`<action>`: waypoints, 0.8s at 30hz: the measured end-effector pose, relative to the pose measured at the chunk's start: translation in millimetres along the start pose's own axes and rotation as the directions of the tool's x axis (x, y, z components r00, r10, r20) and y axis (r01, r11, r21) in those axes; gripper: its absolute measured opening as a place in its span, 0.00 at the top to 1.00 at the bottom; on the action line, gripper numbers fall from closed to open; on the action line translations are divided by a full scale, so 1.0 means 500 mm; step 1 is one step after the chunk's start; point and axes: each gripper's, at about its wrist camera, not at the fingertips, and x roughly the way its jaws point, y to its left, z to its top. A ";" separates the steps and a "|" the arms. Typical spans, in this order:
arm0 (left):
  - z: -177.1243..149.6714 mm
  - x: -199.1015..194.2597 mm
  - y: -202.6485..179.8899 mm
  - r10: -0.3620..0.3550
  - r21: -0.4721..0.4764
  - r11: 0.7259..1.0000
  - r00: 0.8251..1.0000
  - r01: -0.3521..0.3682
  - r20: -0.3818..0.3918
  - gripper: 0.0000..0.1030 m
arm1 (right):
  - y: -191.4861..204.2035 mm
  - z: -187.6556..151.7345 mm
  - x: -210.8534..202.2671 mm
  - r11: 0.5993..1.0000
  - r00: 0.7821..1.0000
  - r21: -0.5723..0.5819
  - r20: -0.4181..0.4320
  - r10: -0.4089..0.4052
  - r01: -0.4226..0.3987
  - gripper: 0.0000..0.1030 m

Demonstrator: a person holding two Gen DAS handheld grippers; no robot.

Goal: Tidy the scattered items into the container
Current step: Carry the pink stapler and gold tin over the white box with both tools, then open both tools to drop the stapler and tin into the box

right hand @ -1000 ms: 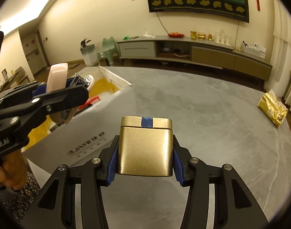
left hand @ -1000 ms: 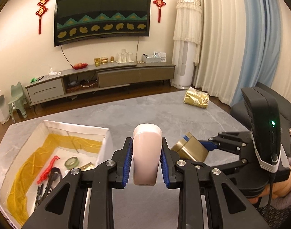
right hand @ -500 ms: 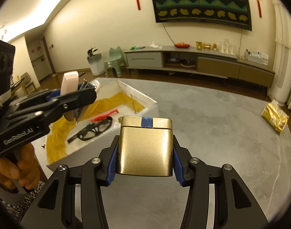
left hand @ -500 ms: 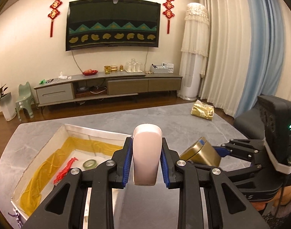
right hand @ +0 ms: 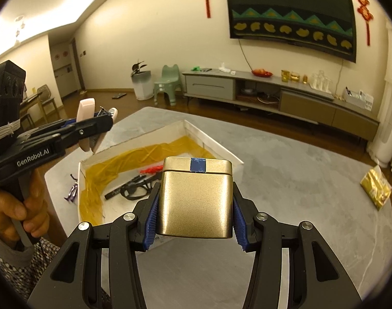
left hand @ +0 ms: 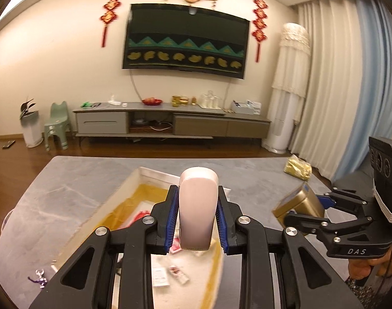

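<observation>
a gold tin [right hand: 197, 198] is pinched at its flat sides by the right gripper [right hand: 196, 219], above the box's [right hand: 216, 152] near edge. a pink case [left hand: 198, 208] is clamped by the left gripper [left hand: 197, 221] over the box. both look rigid, smooth, likely slippery.

Glasses [right hand: 134, 191] in box [right hand: 211, 141]; pouch [right hand: 376, 188] far right.
</observation>
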 end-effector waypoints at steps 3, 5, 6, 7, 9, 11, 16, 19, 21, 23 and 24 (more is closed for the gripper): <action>-0.004 -0.004 0.027 0.011 -0.015 1.000 1.000 -0.011 0.006 0.72 | 0.015 0.010 0.011 1.000 1.000 -0.022 -0.001 0.002 -0.002 0.51; -0.010 -0.001 0.040 0.011 -0.024 1.000 1.000 -0.011 0.002 0.72 | 0.025 0.017 0.019 0.999 1.000 -0.040 -0.003 0.004 -0.004 0.51; -0.013 0.001 0.042 0.010 -0.021 1.000 1.000 -0.010 0.004 0.72 | 0.030 0.020 0.025 0.999 1.000 -0.048 -0.005 0.004 -0.004 0.51; -0.018 0.006 0.046 0.010 -0.021 1.000 1.000 -0.010 -0.003 0.72 | 0.036 0.022 0.031 0.998 1.000 -0.058 -0.009 0.004 -0.004 0.51; -0.028 0.019 0.055 0.011 -0.023 1.000 1.000 -0.012 -0.027 0.72 | 0.047 0.027 0.042 0.997 1.000 -0.076 -0.014 0.004 -0.005 0.51; -0.034 0.026 0.065 0.018 -0.019 1.000 0.999 -0.019 -0.045 0.72 | 0.057 0.033 0.056 0.996 1.000 -0.091 -0.022 0.009 -0.011 0.51; -0.045 0.032 0.094 0.036 -0.034 0.999 0.996 -0.039 -0.080 0.72 | 0.085 0.046 0.103 0.991 0.998 -0.127 -0.049 0.026 -0.032 0.51; -0.059 0.045 0.110 0.058 -0.033 0.998 0.990 -0.062 -0.127 0.72 | 0.104 0.050 0.140 0.988 0.996 -0.147 -0.082 0.042 -0.054 0.51; -0.070 0.057 0.115 0.074 -0.020 0.997 0.983 -0.079 -0.168 0.72 | 0.115 0.051 0.163 0.985 0.993 -0.161 -0.107 0.048 -0.065 0.51; -0.086 0.070 0.115 0.089 0.005 0.996 0.974 -0.090 -0.207 0.72 | 0.122 0.052 0.184 0.982 0.990 -0.172 -0.132 0.052 -0.074 0.50; -0.092 0.075 0.114 0.094 0.018 0.996 0.970 -0.092 -0.225 0.72 | 0.124 0.053 0.195 0.981 0.988 -0.177 -0.145 0.053 -0.079 0.50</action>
